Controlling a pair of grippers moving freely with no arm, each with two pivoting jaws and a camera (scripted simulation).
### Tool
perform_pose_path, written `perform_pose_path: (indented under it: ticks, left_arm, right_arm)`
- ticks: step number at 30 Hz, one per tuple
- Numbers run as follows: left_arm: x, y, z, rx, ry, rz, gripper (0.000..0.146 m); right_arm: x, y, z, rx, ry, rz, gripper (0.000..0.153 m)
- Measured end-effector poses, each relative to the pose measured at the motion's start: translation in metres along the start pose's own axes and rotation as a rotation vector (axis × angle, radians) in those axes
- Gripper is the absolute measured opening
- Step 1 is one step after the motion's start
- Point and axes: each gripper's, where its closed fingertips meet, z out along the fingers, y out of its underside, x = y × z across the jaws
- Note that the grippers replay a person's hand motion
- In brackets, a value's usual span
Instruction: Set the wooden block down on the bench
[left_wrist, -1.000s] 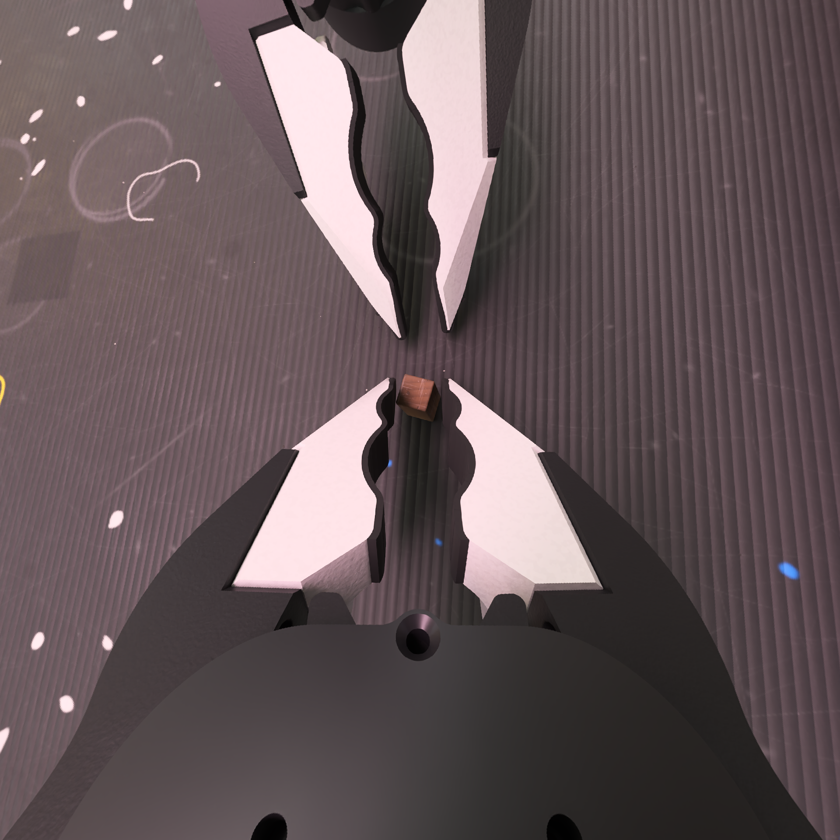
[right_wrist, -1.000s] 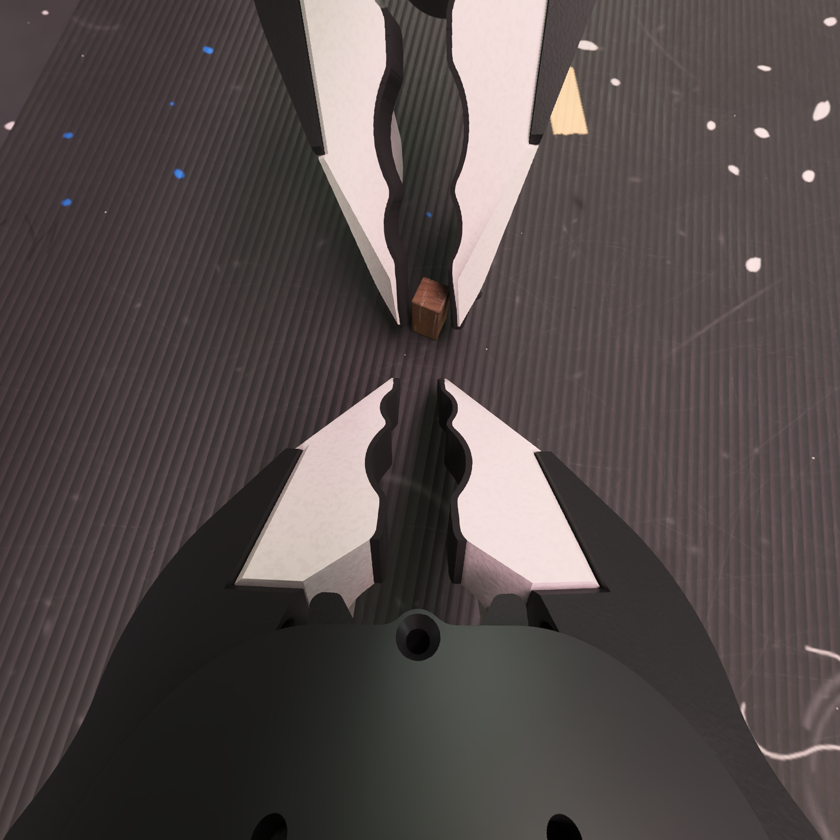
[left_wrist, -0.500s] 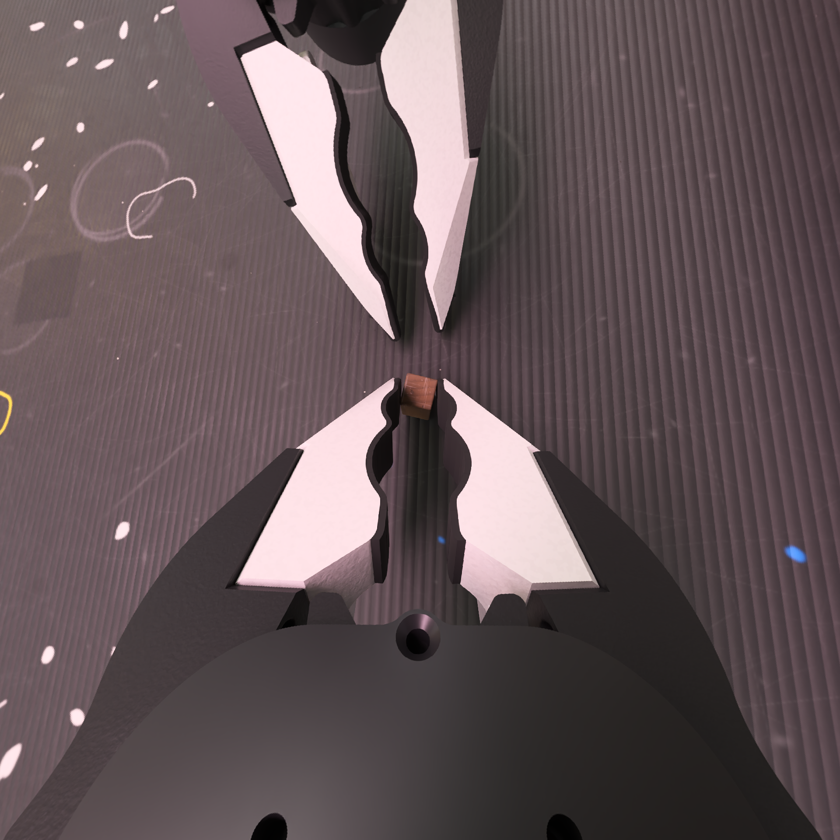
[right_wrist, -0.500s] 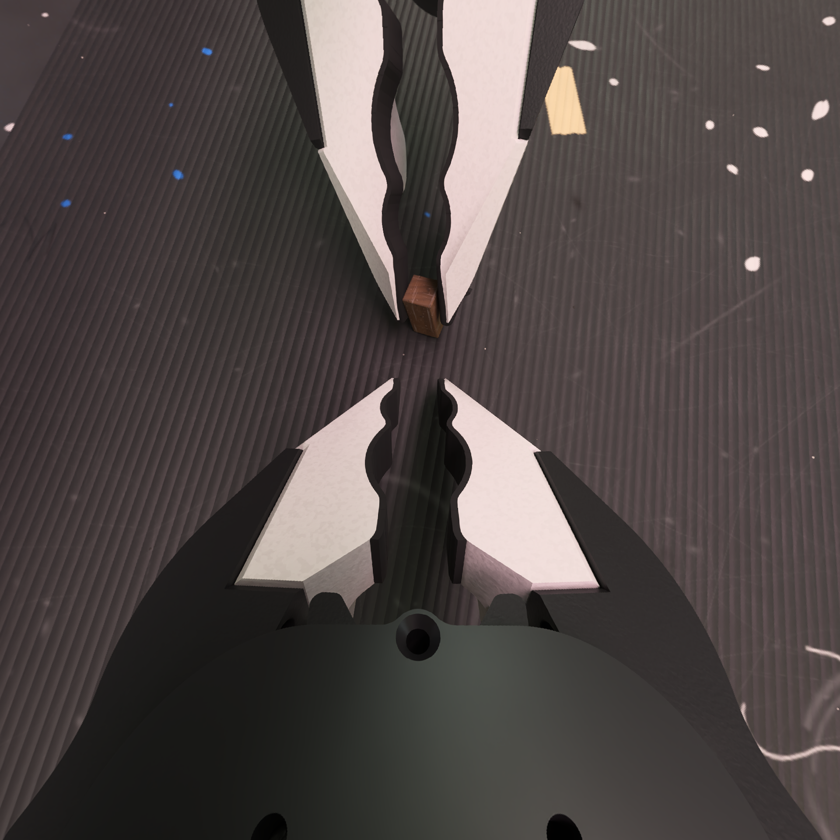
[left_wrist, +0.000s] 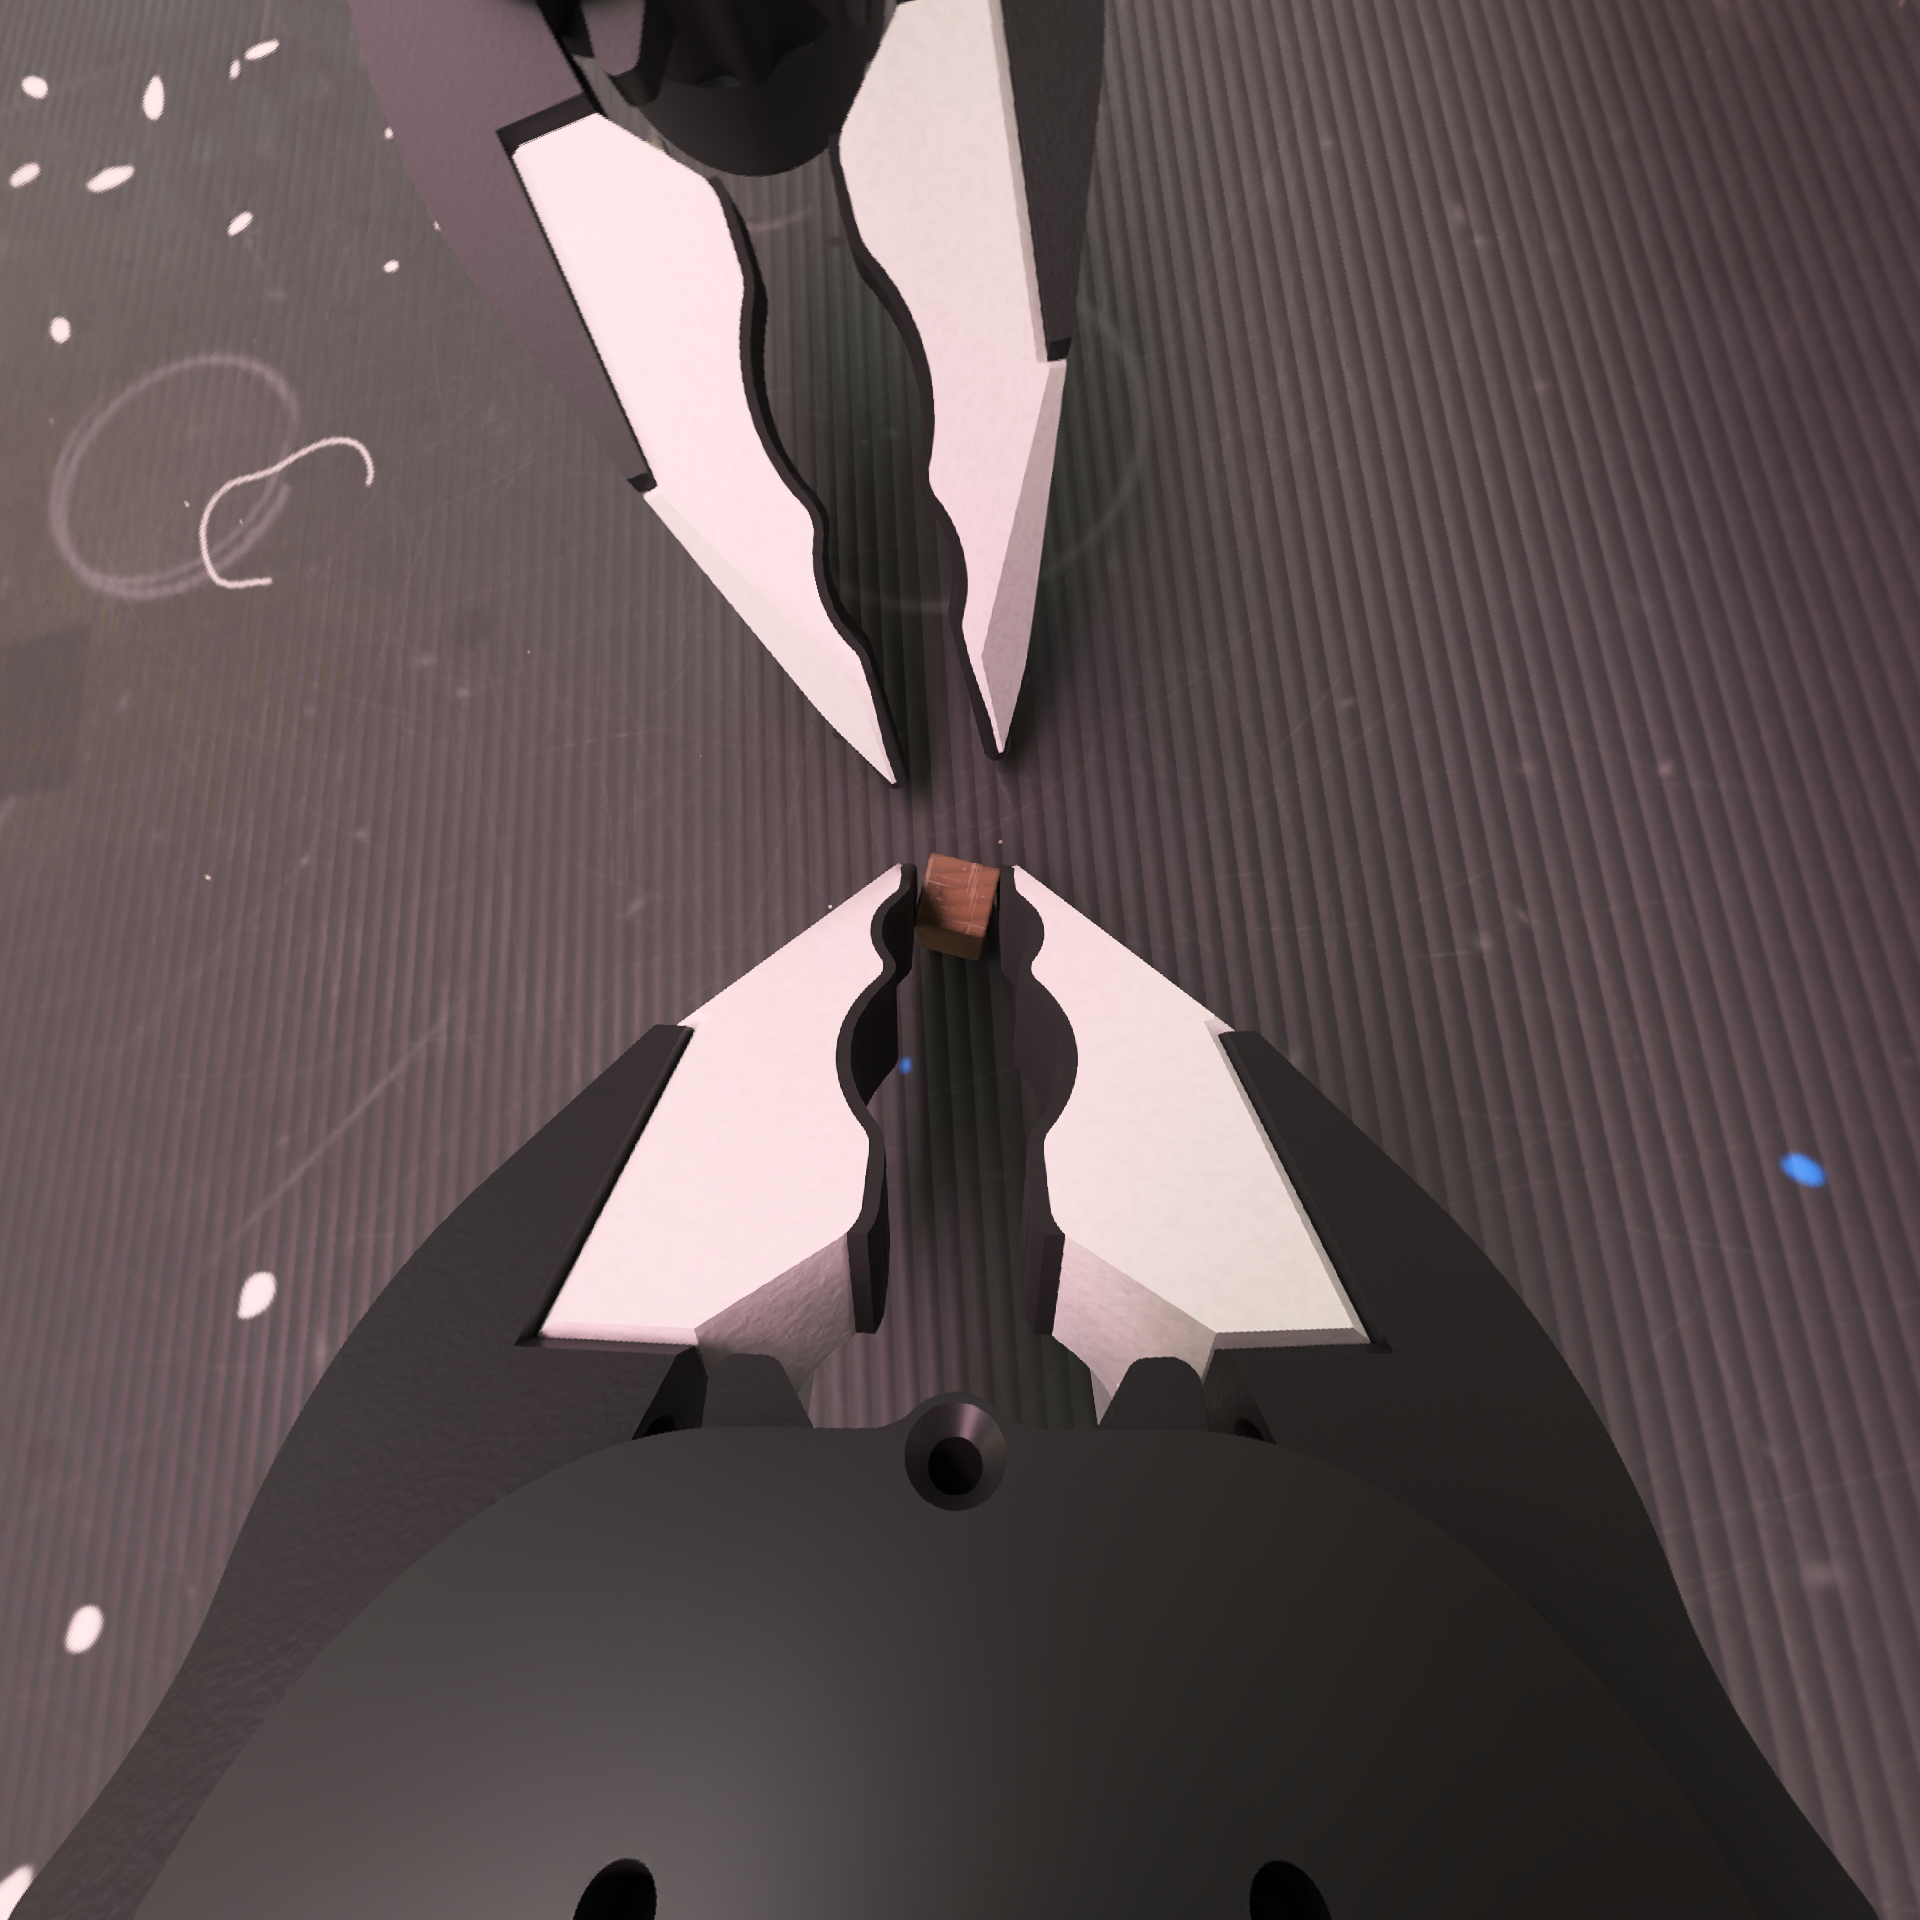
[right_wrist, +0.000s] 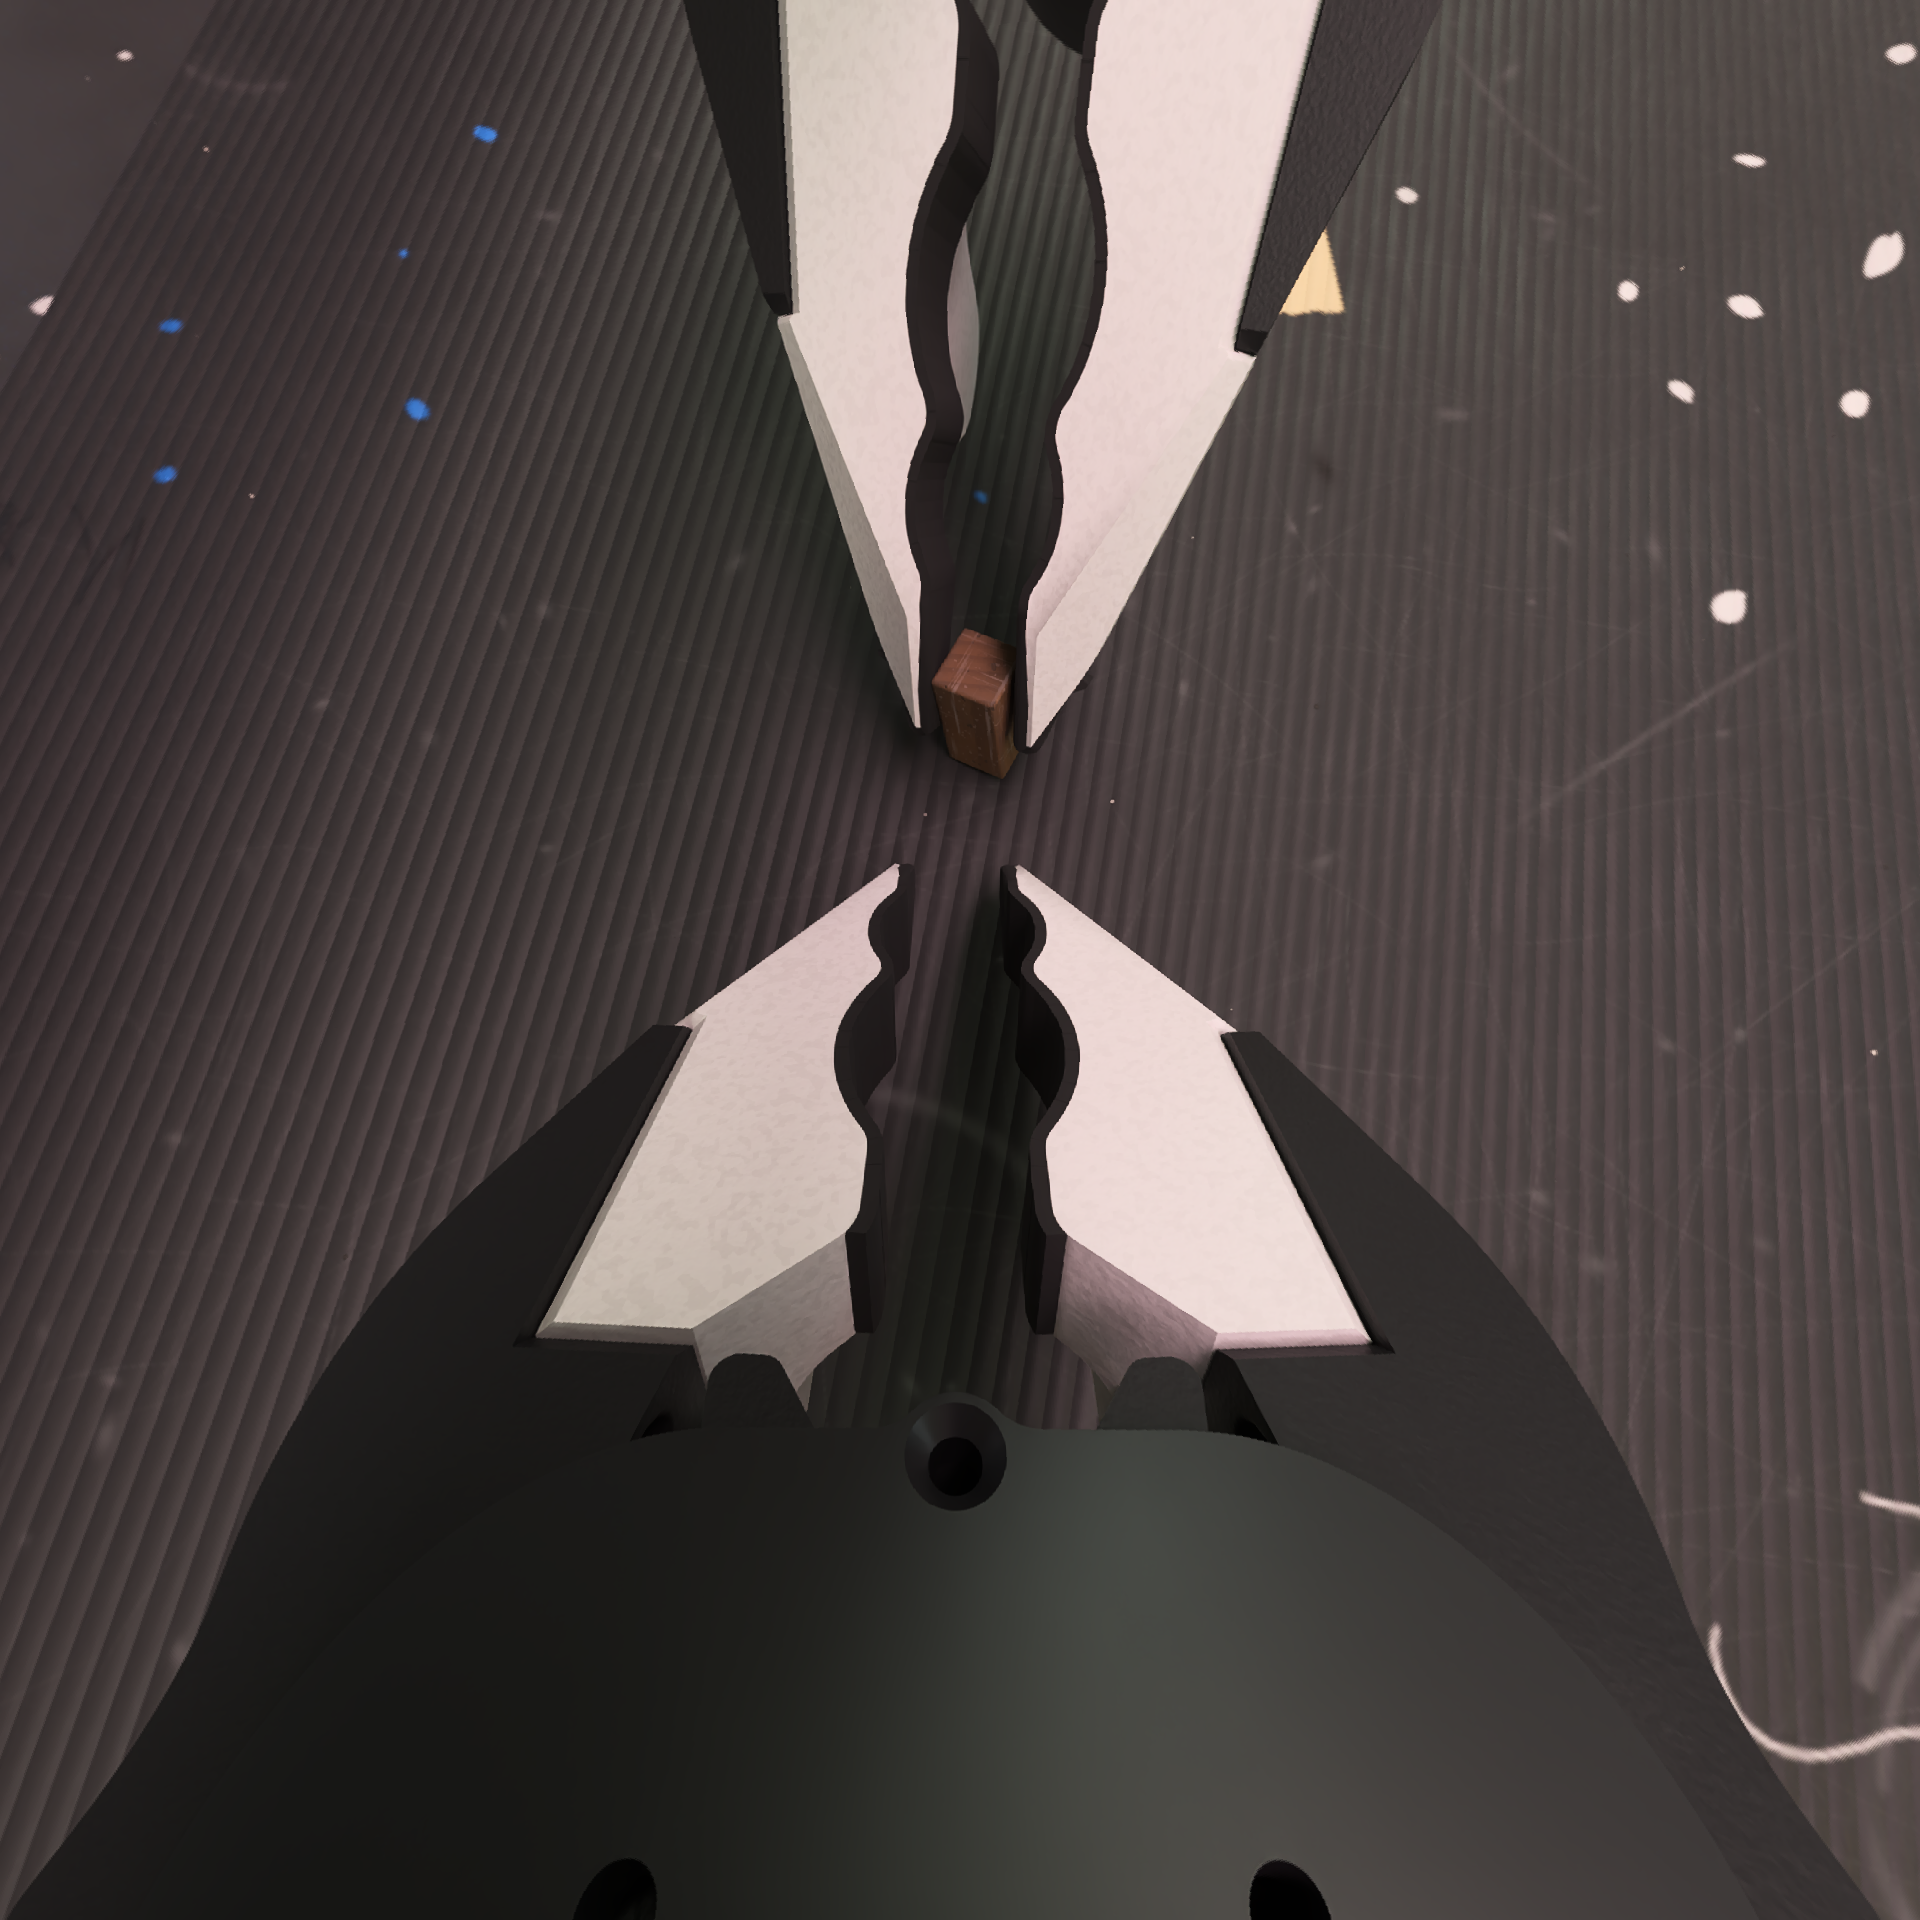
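Observation:
The small brown wooden block (left_wrist: 958, 902) sits between the fingertips of my left gripper (left_wrist: 956, 873), which is shut on it. In the right wrist view the block (right_wrist: 974, 701) stands upright and slightly tilted between the left gripper's tips (right_wrist: 974, 727), its lower end at or just above the dark ribbed bench (right_wrist: 416, 831). My right gripper (right_wrist: 956, 873) faces the left one tip to tip, a short gap away. Its jaws are narrowly apart with nothing between them. It also shows in the left wrist view (left_wrist: 945, 766).
The bench (left_wrist: 1455, 727) is a dark ribbed mat with white paint specks (left_wrist: 255, 1294), blue specks (left_wrist: 1801, 1169) and a chalky ring scribble (left_wrist: 177, 478). A small beige wedge (right_wrist: 1311, 291) lies behind the left gripper in the right wrist view.
The left gripper's fingers narrowed onto the block, and the block turned narrower between them. The left view has shifted slightly over the bench. The right gripper has kept its place and gap.

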Motion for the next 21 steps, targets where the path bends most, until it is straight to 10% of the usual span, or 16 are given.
perform_pose_path:
  ticks: [21]
  left_arm:
    - [0.015,0.048,-0.046,-0.18,-0.024,-0.169,0.021]
  right_arm:
    - [0.0,-0.001,0.0,0.005,0.002,0.004,0.016]
